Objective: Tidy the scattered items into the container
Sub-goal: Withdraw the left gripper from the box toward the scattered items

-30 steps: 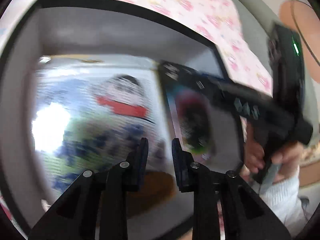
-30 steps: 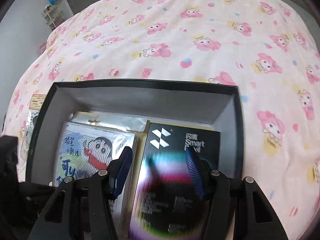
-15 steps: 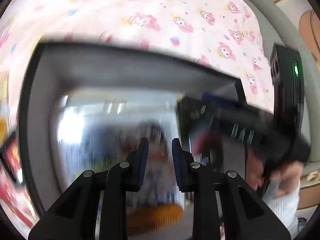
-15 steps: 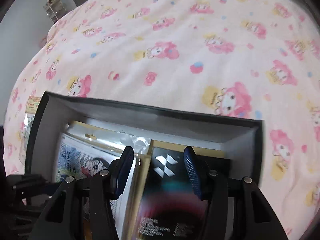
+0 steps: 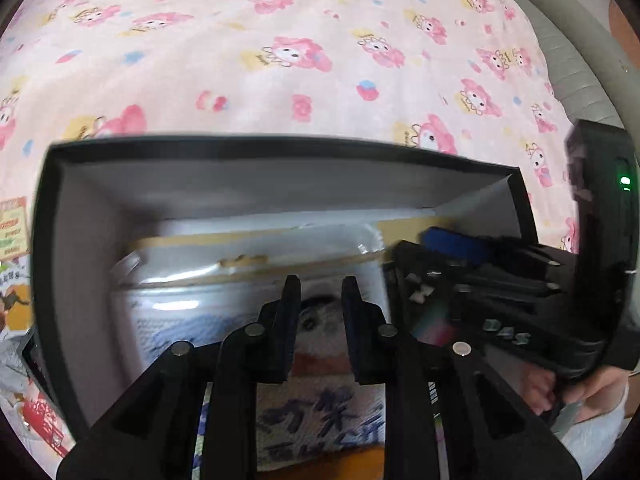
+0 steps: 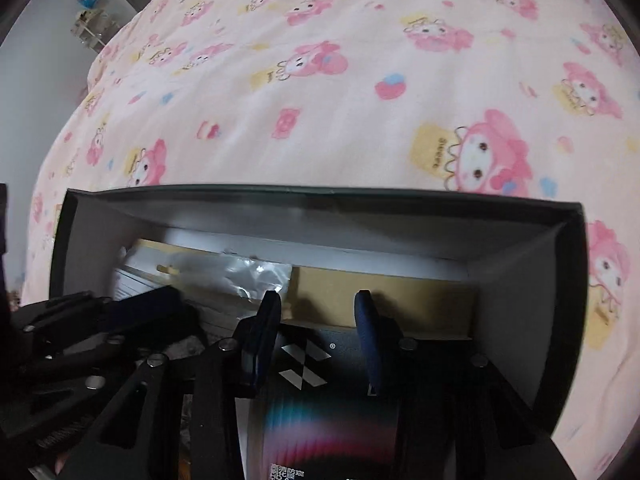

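Note:
A black-rimmed box (image 5: pixel 280 148) with grey walls sits on the pink cartoon bedsheet. Inside lie a plastic-wrapped cartoon packet (image 5: pixel 320 412) on the left and a black packet with a white diamond logo (image 6: pixel 316 392) on the right. My left gripper (image 5: pixel 320 284) hovers over the cartoon packet. Its jaws stand a narrow gap apart and are closing slightly, with nothing between them. My right gripper (image 6: pixel 318 304) hangs over the black packet, jaws closing, pads touching nothing. Each gripper shows in the other's view: the right gripper (image 5: pixel 500 292), the left gripper (image 6: pixel 100 320).
Loose printed packets (image 5: pixel 14 232) lie on the sheet left of the box, with more (image 5: pixel 36 420) at the lower left. A hand (image 5: pixel 560 388) holds the right gripper's handle. A grey padded edge (image 5: pixel 560 40) borders the bed. A small shelf (image 6: pixel 88 12) stands far off.
Both grippers have tilted up, so the box sits lower in view and more sheet shows. The right jaws have narrowed. The left jaws look the same.

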Demonstrator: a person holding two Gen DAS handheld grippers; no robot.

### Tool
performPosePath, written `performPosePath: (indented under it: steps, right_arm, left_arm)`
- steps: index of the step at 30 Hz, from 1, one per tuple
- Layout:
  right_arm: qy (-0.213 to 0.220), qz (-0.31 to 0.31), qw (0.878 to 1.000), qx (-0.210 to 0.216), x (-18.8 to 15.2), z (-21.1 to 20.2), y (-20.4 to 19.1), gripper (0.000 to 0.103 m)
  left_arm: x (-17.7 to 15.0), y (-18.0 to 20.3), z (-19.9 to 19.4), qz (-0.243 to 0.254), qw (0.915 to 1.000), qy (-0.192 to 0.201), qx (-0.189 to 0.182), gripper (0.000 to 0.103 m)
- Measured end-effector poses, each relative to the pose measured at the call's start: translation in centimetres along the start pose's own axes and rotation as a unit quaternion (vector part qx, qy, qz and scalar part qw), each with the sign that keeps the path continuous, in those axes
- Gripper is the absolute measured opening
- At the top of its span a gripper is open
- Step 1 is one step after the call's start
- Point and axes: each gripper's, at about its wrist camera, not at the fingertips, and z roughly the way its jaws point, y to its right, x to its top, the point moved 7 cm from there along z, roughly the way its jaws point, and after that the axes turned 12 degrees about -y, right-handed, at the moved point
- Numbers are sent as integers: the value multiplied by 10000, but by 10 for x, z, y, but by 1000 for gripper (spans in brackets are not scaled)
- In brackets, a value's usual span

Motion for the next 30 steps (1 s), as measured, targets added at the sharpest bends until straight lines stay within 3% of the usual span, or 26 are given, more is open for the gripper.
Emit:
performPosePath:
  steps: [5,8,11,15,19,21,26,30]
  right_arm:
    - [304,46,9995,-58,-19,-18,-4,34]
    - [485,26,9987,-129,-31,-25,-12,34]
    - [414,12,9991,22,-45,-26,-20,34]
    - [7,280,9988,409,-72,-8,-23,35]
    - [8,475,9971,596,-93,-13,-23,35]
    - [-18,536,9956,762,-101,-12,-25,35]
    - [246,400,9970,608,-125,-22,-38,35]
    - [855,277,9957,224,-148,-55,-52,35]
  left_arm:
    - [12,-14,10,-269,9993,245,124,20]
    - [8,-12,11,-380,9992,76,-138,20]
    - [-14,-7,15,-366,9989,-129,-254,21]
    - [-46,-4,16,-391,9980,-272,-414,21]
    - [-71,11,16,-327,9958,-476,-706,36]
    - [-83,15,19,-335,9945,-548,-833,37]
    - [-101,24,1,-181,9988,-80,-444,35]
    - [-117,38,-34,40,9984,561,-104,35]
